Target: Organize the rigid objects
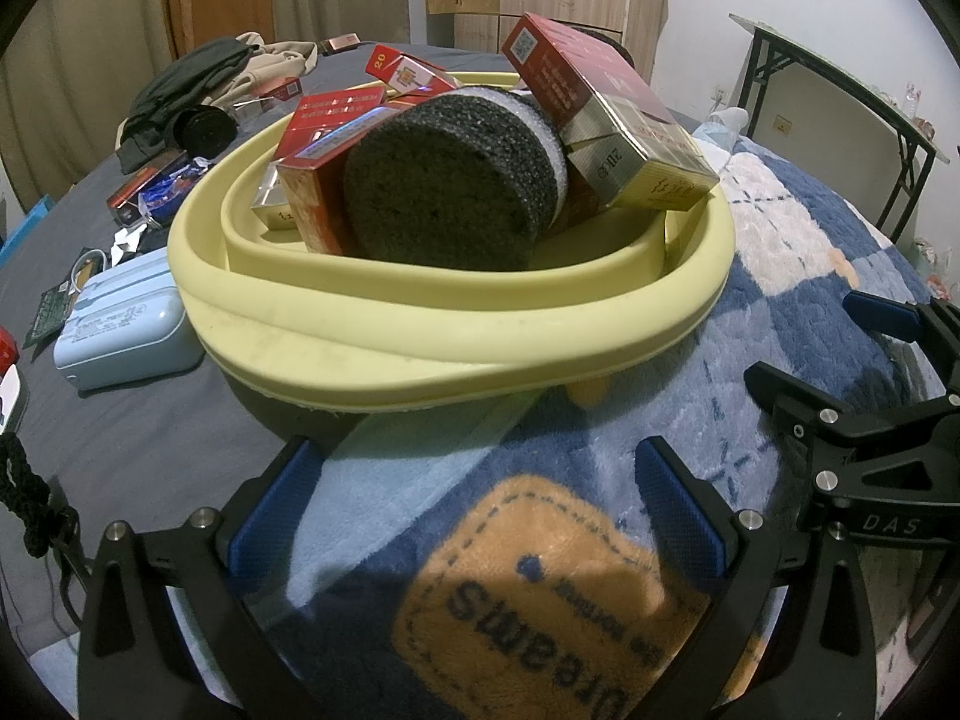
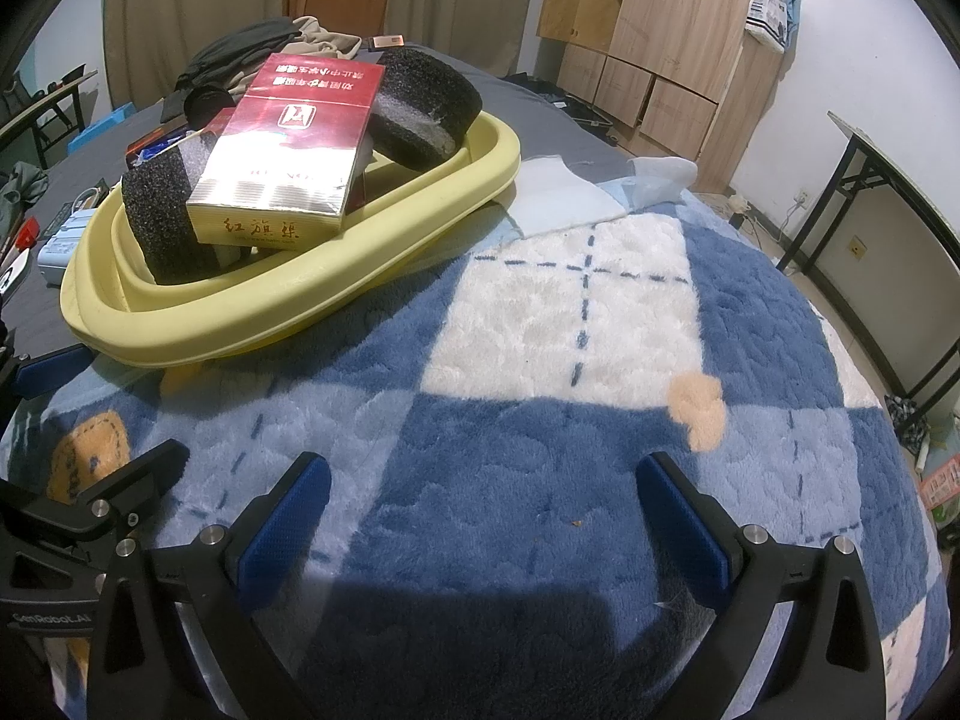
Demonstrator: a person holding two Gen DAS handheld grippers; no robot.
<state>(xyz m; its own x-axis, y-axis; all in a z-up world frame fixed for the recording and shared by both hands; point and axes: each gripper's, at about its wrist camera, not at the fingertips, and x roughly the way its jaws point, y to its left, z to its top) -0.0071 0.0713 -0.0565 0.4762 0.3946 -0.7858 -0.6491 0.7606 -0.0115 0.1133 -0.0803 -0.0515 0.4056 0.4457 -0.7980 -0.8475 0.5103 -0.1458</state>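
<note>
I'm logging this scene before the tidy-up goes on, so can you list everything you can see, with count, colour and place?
basin: one, pale yellow, on the bed, partly on the blanket.
foam rolls: two, black with white, in the basin.
cartons: several, red and gold, piled in the basin; the exact count is hidden.
blanket: one, blue and white checks, under both grippers.
case: one, light blue, on the grey sheet left of the basin.
clothes: a heap, dark and beige, far side of the bed.
wardrobe: one, wood, by the wall.
folding table: one, black legs, at right.
left gripper: one, black with blue pads, open.
right gripper: one, same, open.
</note>
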